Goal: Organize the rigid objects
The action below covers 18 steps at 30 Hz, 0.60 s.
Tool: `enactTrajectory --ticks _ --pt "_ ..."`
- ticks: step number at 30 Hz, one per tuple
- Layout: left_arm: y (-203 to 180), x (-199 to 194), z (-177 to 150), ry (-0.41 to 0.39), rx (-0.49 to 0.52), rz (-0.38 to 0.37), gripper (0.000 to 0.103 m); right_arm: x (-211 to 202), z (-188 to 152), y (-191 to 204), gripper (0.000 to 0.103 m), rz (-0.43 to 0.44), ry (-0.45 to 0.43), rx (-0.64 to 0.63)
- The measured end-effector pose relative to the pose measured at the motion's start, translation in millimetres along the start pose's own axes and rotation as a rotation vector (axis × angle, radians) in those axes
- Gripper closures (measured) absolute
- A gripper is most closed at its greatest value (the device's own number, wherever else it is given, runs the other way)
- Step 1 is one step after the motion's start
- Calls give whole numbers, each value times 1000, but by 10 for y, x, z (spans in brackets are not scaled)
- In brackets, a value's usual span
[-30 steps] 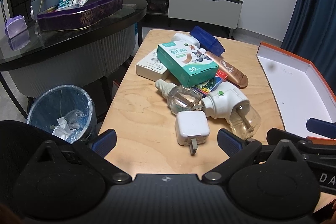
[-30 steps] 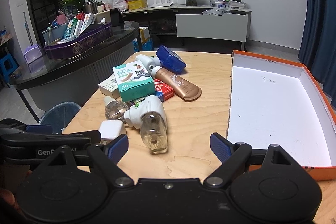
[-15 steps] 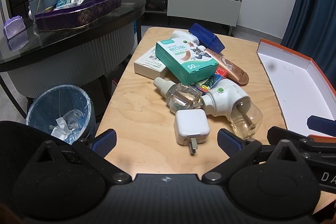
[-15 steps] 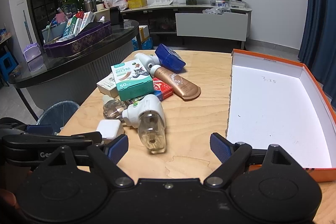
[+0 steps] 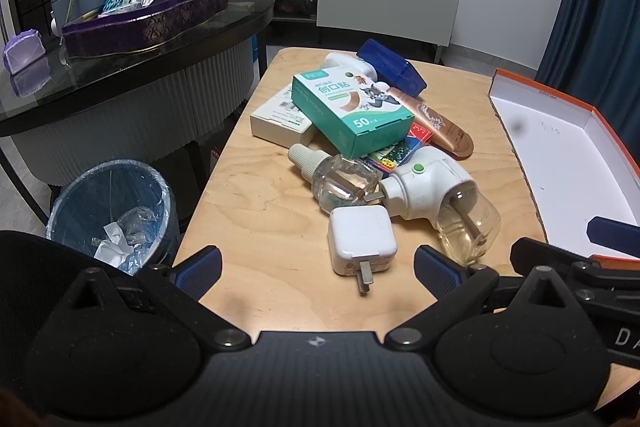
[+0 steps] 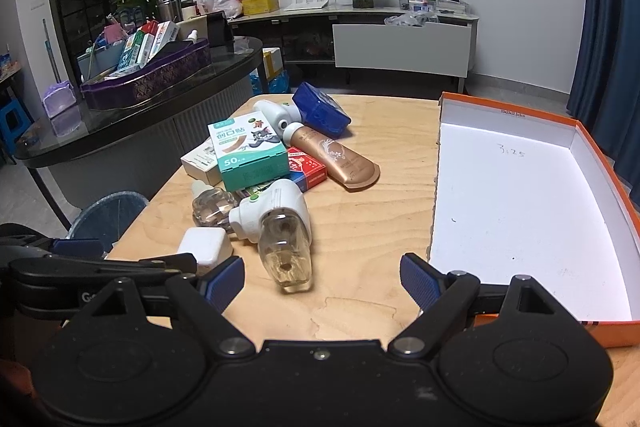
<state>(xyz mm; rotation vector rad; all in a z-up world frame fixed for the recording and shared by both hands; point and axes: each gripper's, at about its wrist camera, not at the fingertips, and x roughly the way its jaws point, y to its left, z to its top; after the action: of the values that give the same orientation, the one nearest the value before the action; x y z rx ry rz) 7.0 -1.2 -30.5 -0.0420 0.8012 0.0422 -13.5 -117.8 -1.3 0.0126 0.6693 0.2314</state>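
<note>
— Where do the two claws stand?

— Both hover low over the near edge of the wooden desk [image 5: 256,195], fingers spread wide, gripping nothing. The left claw [image 5: 318,263] has the white charger plug [image 5: 362,239] lying just ahead, between its blue pads, prongs pointing back toward it. The right claw [image 6: 322,277] sits beside it, with the plug-in vaporizer [image 6: 278,223] just ahead and a little to its left, the clear bottle end nearest.

— And the rest of the pile?

— Beyond the plug, touching the vaporizer, lies a clear refill bottle [image 5: 340,179] with a white cap. Farther from the left claw a teal bandage box [image 5: 352,113] rests on top of a white carton [image 5: 280,119] and a red box [image 6: 306,165]. A copper tube [image 6: 340,163] lies slanted past the red box, and a blue case [image 6: 320,113] and another white vaporizer [image 6: 274,113] sit at the far end.

— The container?

— An open orange box [image 6: 592,147] with a white inside, ahead and to the right of the right claw — nothing in it. A bin [image 5: 112,203] stands on the floor, left of the left claw.
</note>
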Motion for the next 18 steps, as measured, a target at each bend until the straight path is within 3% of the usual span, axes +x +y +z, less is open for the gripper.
enactTrajectory --ticks 18 --pt "-19 79 -1 0 2 13 0 42 -19 -11 3 -2 2 6"
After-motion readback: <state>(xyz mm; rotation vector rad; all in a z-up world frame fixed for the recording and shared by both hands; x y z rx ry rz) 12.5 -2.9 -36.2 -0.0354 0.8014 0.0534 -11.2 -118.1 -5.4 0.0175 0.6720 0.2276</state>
